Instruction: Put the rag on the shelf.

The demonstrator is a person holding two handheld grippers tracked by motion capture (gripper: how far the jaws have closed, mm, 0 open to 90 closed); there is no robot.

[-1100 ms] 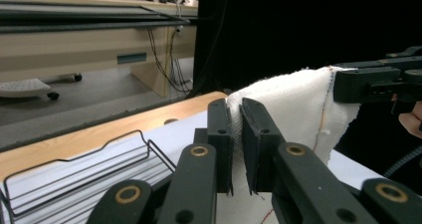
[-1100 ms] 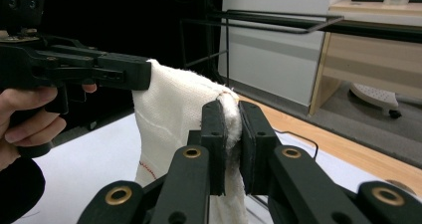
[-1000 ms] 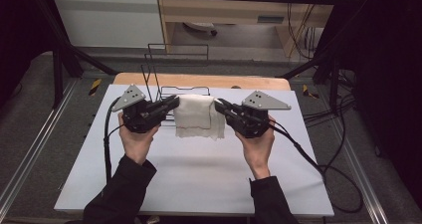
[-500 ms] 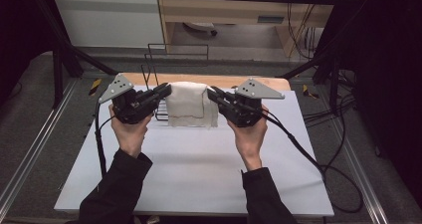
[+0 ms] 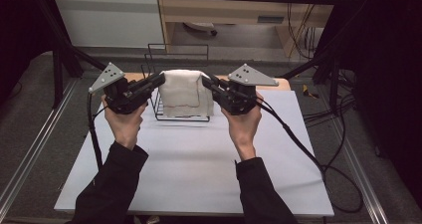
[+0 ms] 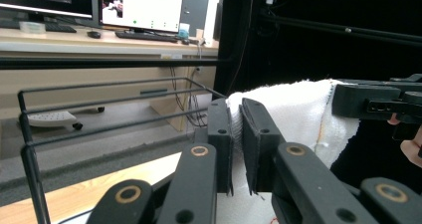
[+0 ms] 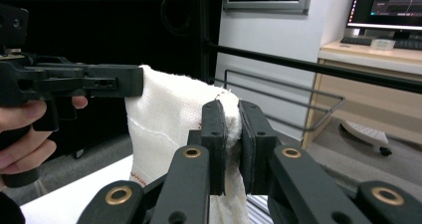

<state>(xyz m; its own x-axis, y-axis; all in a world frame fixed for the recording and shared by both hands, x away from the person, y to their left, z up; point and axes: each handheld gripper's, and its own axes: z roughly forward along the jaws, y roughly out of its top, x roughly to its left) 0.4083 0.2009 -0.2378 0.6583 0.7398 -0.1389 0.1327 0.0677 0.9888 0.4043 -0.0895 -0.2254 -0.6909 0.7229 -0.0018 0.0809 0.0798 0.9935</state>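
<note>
In the high view, two dark sleeves are seen rising from the bottom edge of the frame, and a hand is shown gripping each tool above the middle of a white table (image 5: 199, 174). The left gripper (image 5: 158, 79) is held at centre left, the right gripper (image 5: 206, 80) at centre right, each topped by a grey three-cornered plate. A black cable is trailed from each gripper down and outward across the table.

Between the two grippers, in the upper middle of the frame, a folded white towel (image 5: 181, 92) is held up off the table, stretched from one tool to the other. Each gripper is clamped on an upper corner of the towel.

In the left gripper view, the two black jaws are seen at bottom centre, pressed together on the white towel (image 6: 293, 109), which runs off to the right, where the right gripper (image 6: 338, 99) is seen biting its far corner. In the right gripper view, the jaws are likewise closed on the towel (image 7: 169, 114) at centre, and the left gripper (image 7: 139, 87) is seen at the left edge, holding the opposite corner.

Just behind the towel in the high view, a black wire rack (image 5: 171, 52) is seen standing on the table. Farther back, at the top of the frame, a wooden desk (image 5: 224, 7) is visible.
</note>
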